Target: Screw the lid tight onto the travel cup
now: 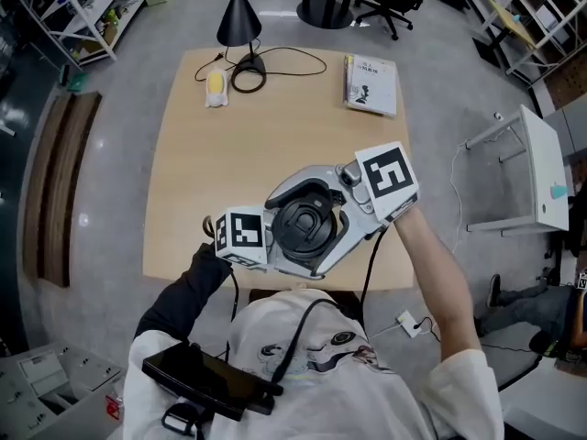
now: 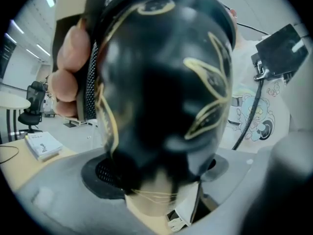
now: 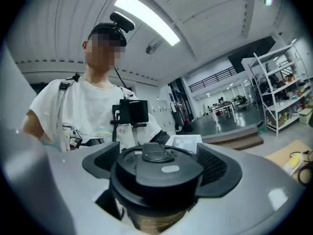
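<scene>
You're clamping left tool (image 2: 156,176) on travel cup (image 2: 161,82) body, pads pressing both sides. You're gripping lid (image 1: 304,223) with right tool (image 3: 159,166), jaws fairly wide, lid sitting on cup top. You're holding cup just above table (image 1: 275,126) near edge, book (image 1: 371,84) lying at table far edge.

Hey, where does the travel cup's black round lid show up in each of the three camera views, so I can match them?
Head view: black round lid at lower centre, seen from above, near the tan table's front edge.
Left gripper view: lid not made out; the black gold-lined cup body fills the middle.
Right gripper view: bottom centre, close up.
Shared landmark: black device on the person's chest.
</scene>
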Demonstrator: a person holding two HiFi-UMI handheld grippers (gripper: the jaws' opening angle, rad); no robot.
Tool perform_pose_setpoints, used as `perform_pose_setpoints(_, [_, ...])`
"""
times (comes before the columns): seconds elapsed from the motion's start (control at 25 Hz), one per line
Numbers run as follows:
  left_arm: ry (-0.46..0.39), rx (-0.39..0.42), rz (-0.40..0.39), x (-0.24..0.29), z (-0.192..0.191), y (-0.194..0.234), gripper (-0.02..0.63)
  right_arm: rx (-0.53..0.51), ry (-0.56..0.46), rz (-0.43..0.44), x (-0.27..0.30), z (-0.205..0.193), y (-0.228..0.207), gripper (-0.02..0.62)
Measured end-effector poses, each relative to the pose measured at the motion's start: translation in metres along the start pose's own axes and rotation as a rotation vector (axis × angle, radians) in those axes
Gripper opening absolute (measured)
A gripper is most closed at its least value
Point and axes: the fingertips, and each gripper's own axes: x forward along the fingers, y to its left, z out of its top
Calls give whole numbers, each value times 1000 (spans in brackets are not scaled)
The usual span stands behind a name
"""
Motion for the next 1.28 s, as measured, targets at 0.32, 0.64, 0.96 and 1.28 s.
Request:
perform_pose_setpoints(0.32, [-1, -26, 343, -29, -29, 50, 396, 17, -80, -390, -48, -27, -23, 509])
perform_pose_setpoints(0.64, [-42, -218, 1276, -166, -169, 141, 396, 226, -508, -1102, -182, -104, -15, 453])
perform_pose_setpoints(0.96, [114, -342, 1568, -202, -271, 148, 396, 365, -244, -1868, -242, -234, 5, 10])
perform_pose_setpoints(1.28, [75, -321, 1649, -204, -294, 158, 396, 395, -228, -1849, -235, -242, -4, -12])
